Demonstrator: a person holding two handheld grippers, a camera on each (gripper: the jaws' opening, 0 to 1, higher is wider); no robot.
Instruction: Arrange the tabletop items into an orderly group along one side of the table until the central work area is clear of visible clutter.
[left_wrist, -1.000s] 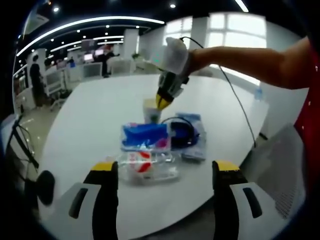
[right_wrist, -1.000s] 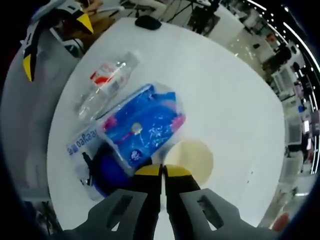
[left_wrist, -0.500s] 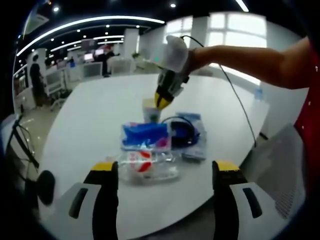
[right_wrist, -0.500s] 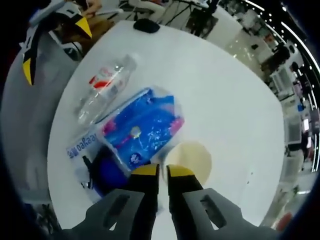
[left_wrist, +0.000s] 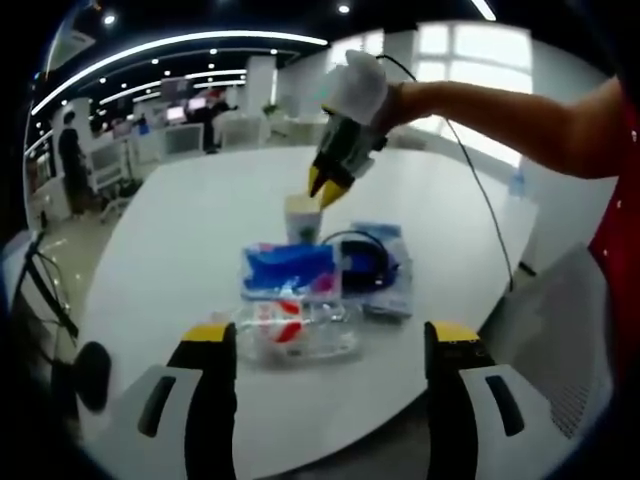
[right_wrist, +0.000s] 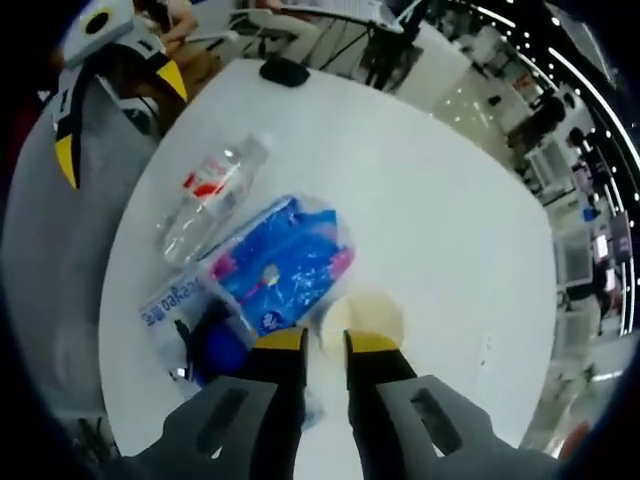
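Two jaws of the left gripper (left_wrist: 330, 345) stand wide apart at the near counter (left_wrist: 180, 230) edge, empty, facing the cluster. Nearest them lies the bottle (left_wrist: 296, 332), on its side with its long axis running across the gap between the jaws. Just behind it, touching or nearly so, sits the blue pack (left_wrist: 289, 270), and to that pack's right a clear bag (left_wrist: 385, 275) with a dark cable coiled on it. Behind the pack stands the cup (left_wrist: 301, 218), upright and pale. Above the cup hangs the right gripper (left_wrist: 327, 187), its yellow tips parted a little and clear of the rim, gripping nothing.

From the right gripper view the same order reads from above: the right gripper's (right_wrist: 326, 342) jaws are slightly open with the cup (right_wrist: 362, 313) directly beyond and below their tips, the blue pack (right_wrist: 281, 268) just beside the cup, the bag (right_wrist: 185, 305) to the pack's left, and the bottle (right_wrist: 207, 197) farther off toward the left gripper (right_wrist: 110, 95).

My judgement is that the items already form one group near an edge, with much of the counter bare. The right gripper is far nearer the cup; any further nudge of the cup would come straight down from it. The bottle, lying crosswise, suits the left jaws.
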